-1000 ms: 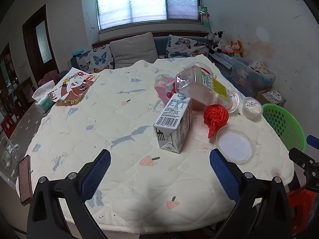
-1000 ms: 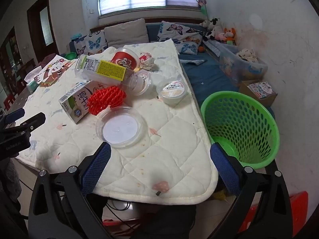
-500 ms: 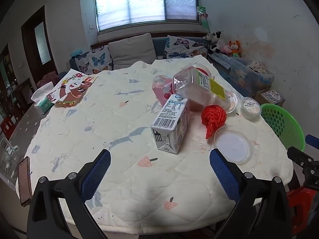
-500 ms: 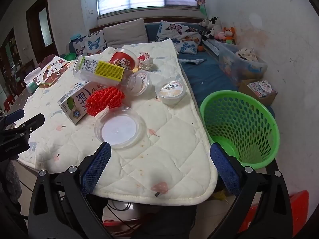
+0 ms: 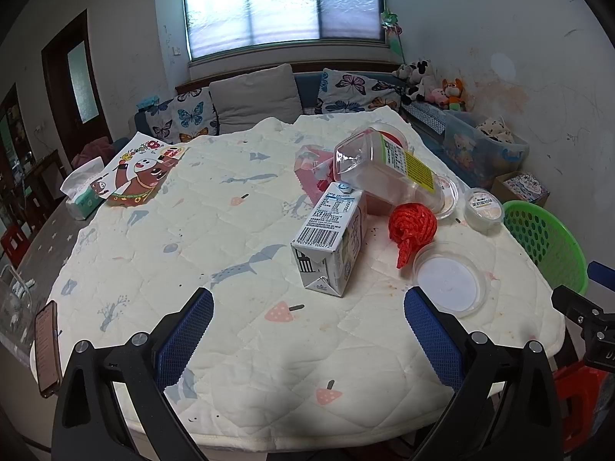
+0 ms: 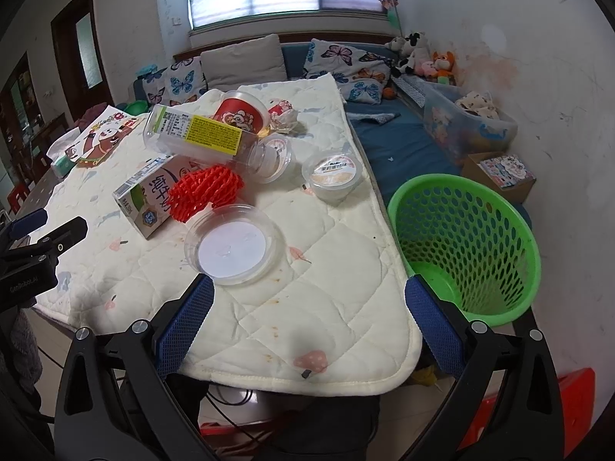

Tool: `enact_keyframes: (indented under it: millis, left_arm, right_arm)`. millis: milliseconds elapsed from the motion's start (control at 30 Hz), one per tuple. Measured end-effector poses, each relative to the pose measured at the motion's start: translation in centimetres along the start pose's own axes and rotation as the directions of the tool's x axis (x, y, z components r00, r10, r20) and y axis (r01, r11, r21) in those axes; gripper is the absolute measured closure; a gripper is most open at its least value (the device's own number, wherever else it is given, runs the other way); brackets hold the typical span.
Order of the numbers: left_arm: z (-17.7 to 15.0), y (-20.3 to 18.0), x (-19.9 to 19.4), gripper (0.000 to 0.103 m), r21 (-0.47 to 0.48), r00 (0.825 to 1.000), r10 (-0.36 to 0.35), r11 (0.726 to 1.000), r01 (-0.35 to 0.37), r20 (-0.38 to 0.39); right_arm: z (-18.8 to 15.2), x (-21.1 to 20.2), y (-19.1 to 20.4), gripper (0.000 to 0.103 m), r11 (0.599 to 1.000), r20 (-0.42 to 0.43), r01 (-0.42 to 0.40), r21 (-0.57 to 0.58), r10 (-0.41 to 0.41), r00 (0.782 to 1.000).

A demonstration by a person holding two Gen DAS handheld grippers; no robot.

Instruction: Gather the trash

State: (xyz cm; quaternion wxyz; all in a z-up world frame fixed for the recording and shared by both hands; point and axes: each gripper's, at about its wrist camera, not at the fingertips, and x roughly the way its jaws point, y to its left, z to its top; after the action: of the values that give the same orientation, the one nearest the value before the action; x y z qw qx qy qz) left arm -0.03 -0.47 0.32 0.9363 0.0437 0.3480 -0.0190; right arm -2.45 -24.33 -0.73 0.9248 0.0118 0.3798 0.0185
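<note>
Trash lies on the quilted table: a milk carton (image 5: 330,242) (image 6: 148,196), a red foam net (image 5: 411,228) (image 6: 205,192), a clear round lid (image 5: 449,278) (image 6: 234,247), a clear plastic jar (image 5: 384,171) (image 6: 200,134) on its side, a small sealed cup (image 5: 483,209) (image 6: 332,174) and a red paper cup (image 6: 242,113). A green perforated basket (image 6: 461,246) (image 5: 546,242) stands beside the table's right edge. My left gripper (image 5: 307,330) is open and empty over the near table. My right gripper (image 6: 309,317) is open and empty over the table corner, near the lid.
A tissue pack (image 5: 82,192) and a cartoon picture book (image 5: 140,174) lie at the far left. A phone (image 5: 46,349) lies at the left table edge. A sofa with butterfly cushions (image 5: 269,100) is behind the table. A red stool (image 6: 530,411) stands on the floor.
Both grippers have pulled back a little from the table; the objects appear slightly farther off. Nothing on the table has moved.
</note>
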Motion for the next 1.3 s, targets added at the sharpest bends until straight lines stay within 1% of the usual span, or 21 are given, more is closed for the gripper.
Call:
enact_keyframes:
  millis: [967, 1300]
  left_arm:
    - [0.2, -0.2, 0.4, 0.007, -0.001, 1.000, -0.008, 1.000, 0.008, -0.006]
    - [0.4, -0.2, 0.5, 0.007, -0.001, 1.000, -0.007, 1.000, 0.007, -0.006]
  right_arm:
    - [0.2, 0.5, -0.1, 0.004, 1.000, -0.008, -0.001, -0.002, 0.001, 1.000]
    - [1.0, 1.2, 0.2, 0.004, 1.000, -0.009, -0.013, -0.018, 0.013, 1.000]
